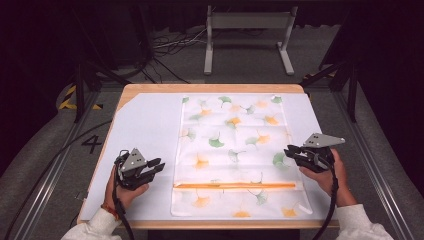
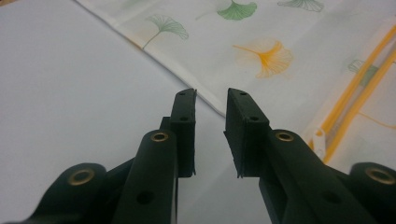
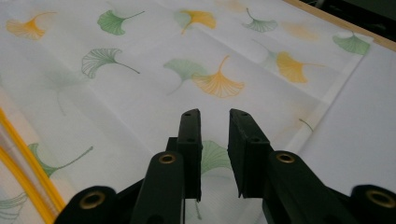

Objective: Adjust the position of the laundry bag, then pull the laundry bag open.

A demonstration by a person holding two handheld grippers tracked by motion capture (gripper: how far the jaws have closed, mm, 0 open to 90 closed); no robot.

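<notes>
A white cloth (image 1: 232, 150) printed with green and orange ginkgo leaves lies flat on the white-covered table (image 1: 145, 125). An orange stripe (image 1: 235, 185) crosses its near part. My left gripper (image 1: 159, 165) hovers just left of the cloth's left edge, held by a hand. In the left gripper view its jaws (image 2: 211, 98) stand slightly apart with nothing between them, over the cloth's (image 2: 261, 56) hem. My right gripper (image 1: 289, 150) sits at the cloth's right edge. The right gripper view has its jaws (image 3: 215, 114) a little apart and empty above the cloth (image 3: 140, 84).
A grey metal stand (image 1: 247, 30) and loose cables (image 1: 170, 45) lie on the floor beyond the table's far wooden edge (image 1: 210, 88). Rails run along both sides of the table. White sheet lies bare left of the cloth.
</notes>
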